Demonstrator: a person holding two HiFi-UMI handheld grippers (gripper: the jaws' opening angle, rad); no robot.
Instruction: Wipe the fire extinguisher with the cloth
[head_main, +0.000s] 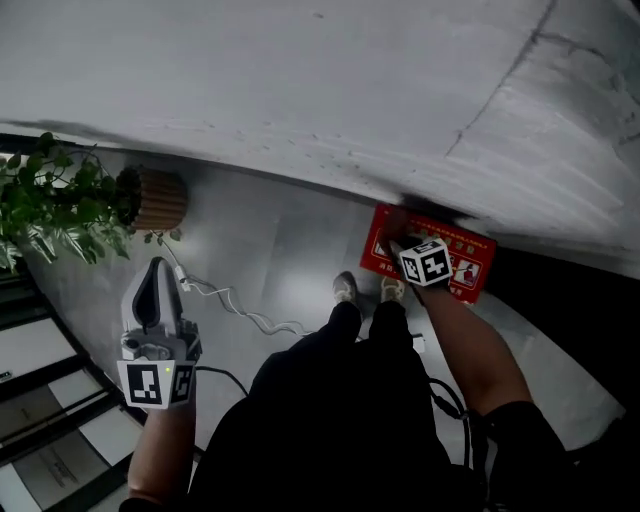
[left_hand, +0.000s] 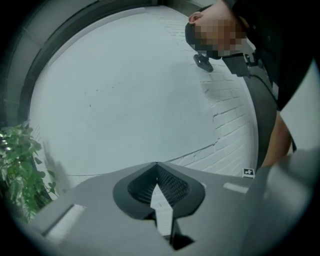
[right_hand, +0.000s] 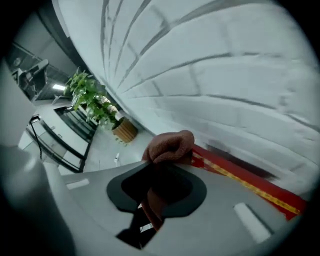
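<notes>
the right gripper (right_hand: 159, 172) pinches the cloth (right_hand: 170, 146) over the red extinguisher box (head_main: 472, 266), so pressing down to wipe is probably next; the left gripper (left_hand: 157, 169) idles, jaws together and empty.

The left gripper (head_main: 157, 275) is near a leafy green plant (head_main: 50, 205) in a ribbed tan pot (head_main: 162, 198). The right gripper (head_main: 405, 240) is over a red rectangular box (head_main: 472, 268).

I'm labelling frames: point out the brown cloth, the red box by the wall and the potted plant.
Brown bunched cloth (right_hand: 171, 145), right gripper view, its balled end.
Red box by the wall (head_main: 472, 262), head view, its top face.
Green leafy potted plant (head_main: 50, 203), head view, its leaves.
</notes>
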